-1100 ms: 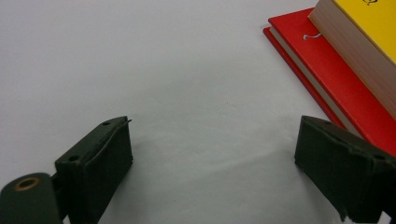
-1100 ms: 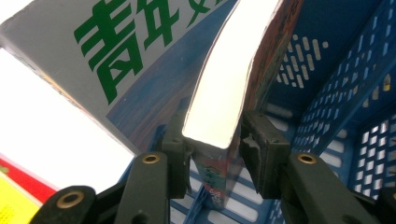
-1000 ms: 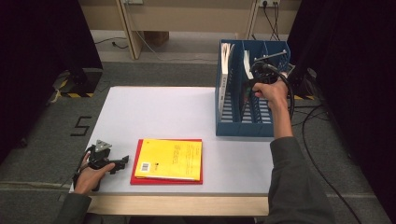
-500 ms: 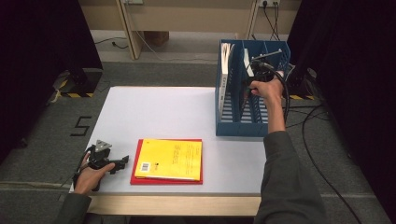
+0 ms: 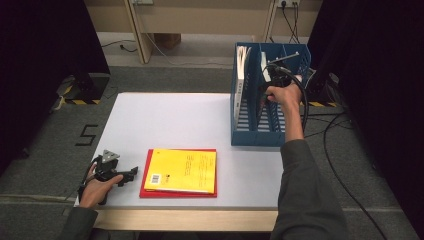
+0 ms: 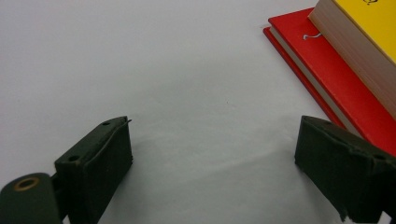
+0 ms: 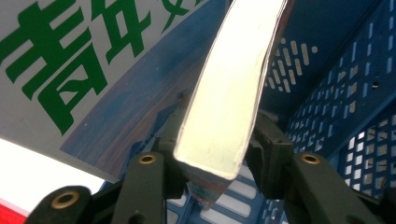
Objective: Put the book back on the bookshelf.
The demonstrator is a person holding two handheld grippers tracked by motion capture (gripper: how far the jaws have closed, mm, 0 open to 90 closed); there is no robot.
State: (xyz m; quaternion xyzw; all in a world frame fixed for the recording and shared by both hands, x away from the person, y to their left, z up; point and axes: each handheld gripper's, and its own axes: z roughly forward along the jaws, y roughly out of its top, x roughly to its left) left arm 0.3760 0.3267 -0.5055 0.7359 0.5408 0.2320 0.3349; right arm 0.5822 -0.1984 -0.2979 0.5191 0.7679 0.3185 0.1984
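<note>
In the high view the right gripper sits up inside the blue rack at the table's far right, the person's hand wrapped over it, and the book it holds stands in the rack's middle slot, rising just beyond the hand; another book stands in the slot to the left of it. The left gripper rests on the table near the front left corner, pointing right, with the yellow book lying on a red book just past its tips. In the left gripper view the left gripper's jaws are spread wide over bare table, nothing between them; the red book lies ahead and to the right, its near edge close by the right jaw, and the yellow book lies on top of it, farther off. In the right gripper view the right gripper pinches the book by its lower corner, page edges facing the camera and leaning up to the right; the other book's cover with green characters stands to the left, and the rack's perforated wall is behind and to the right.
</note>
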